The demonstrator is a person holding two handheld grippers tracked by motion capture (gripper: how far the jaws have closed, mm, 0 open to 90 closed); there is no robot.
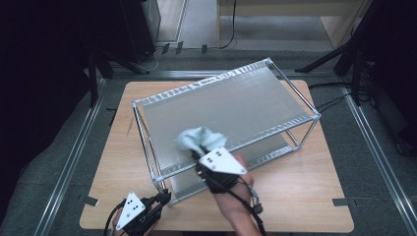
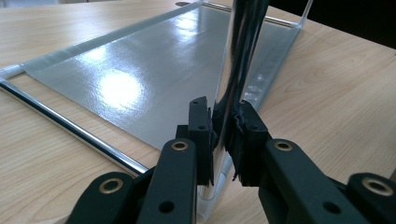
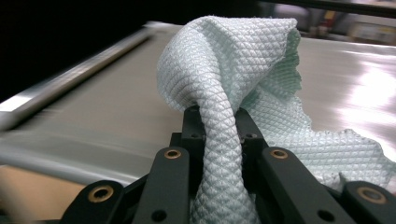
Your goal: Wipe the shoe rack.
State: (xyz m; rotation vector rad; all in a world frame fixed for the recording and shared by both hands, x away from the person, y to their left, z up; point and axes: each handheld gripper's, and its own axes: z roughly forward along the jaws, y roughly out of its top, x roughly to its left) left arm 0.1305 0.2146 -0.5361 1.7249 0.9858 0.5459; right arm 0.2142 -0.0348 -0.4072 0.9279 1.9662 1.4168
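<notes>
Cloth (image 1: 199,139), pale blue-green and quilted, lies bunched on the top shelf (image 1: 236,105) of the rack (image 1: 302,129), near its front edge. Its gathered end runs down between the jaws of the right gripper (image 1: 200,156), which pinch it tight; in the right gripper view the cloth (image 3: 224,84) rises in a fold above the jaws and spreads over the shelf (image 3: 107,107). Left gripper (image 1: 164,196) sits at the rack's near left corner, its jaws clamped on the chrome post (image 2: 233,84). Rack stands on the wooden table (image 1: 305,196).
</notes>
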